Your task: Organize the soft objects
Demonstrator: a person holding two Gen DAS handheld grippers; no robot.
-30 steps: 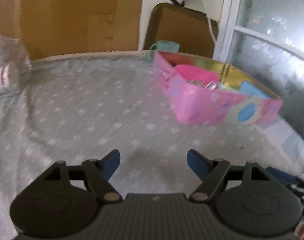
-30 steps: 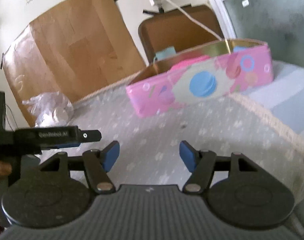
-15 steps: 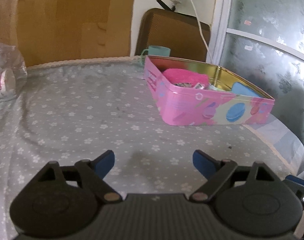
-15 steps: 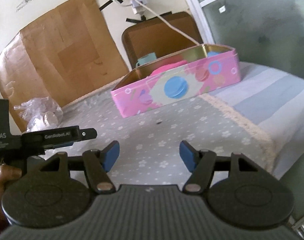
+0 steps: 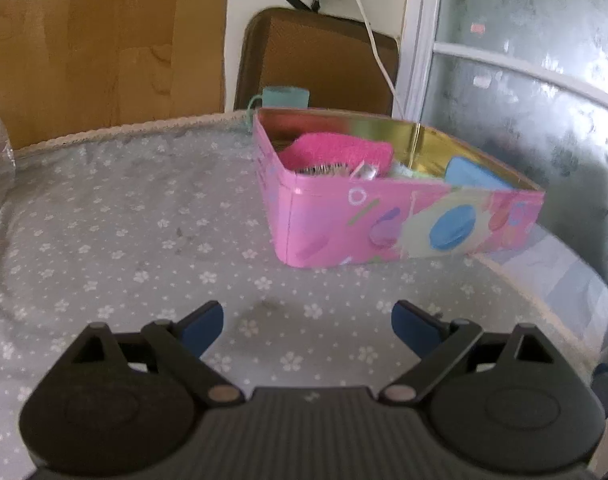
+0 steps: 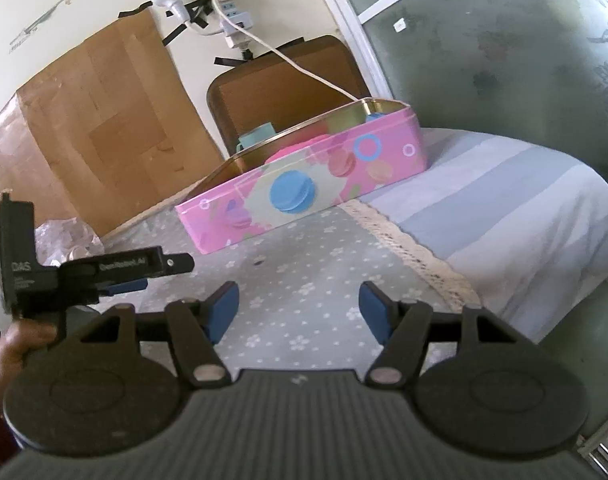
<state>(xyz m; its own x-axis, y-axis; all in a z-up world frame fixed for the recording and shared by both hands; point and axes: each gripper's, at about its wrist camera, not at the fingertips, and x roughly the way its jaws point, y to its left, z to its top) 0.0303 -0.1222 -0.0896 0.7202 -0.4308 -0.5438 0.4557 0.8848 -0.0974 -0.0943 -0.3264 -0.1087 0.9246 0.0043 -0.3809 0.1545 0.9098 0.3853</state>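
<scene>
A pink tin box [image 5: 404,224] with macaron prints stands on the grey flowered cloth [image 5: 124,232]. Inside it lie a pink fuzzy cloth [image 5: 340,150], a blue soft item [image 5: 476,176] and a pale green one [image 5: 404,172]. My left gripper [image 5: 307,326] is open and empty, low over the cloth in front of the box. My right gripper [image 6: 298,312] is open and empty, farther back from the box [image 6: 304,192]. The left gripper also shows in the right wrist view [image 6: 128,276], held by a hand at the left.
A teal mug [image 5: 284,98] stands behind the box by a brown chair back [image 5: 316,64]. A crumpled clear plastic bag [image 6: 68,240] lies at the far left. A striped blue sheet [image 6: 504,216] covers the right side past the cloth's lace edge [image 6: 404,236]. Cardboard [image 6: 104,120] leans on the wall.
Both grippers have pulled back and tilted; the box now sits smaller and farther off in the right wrist view. Both stay open and empty.
</scene>
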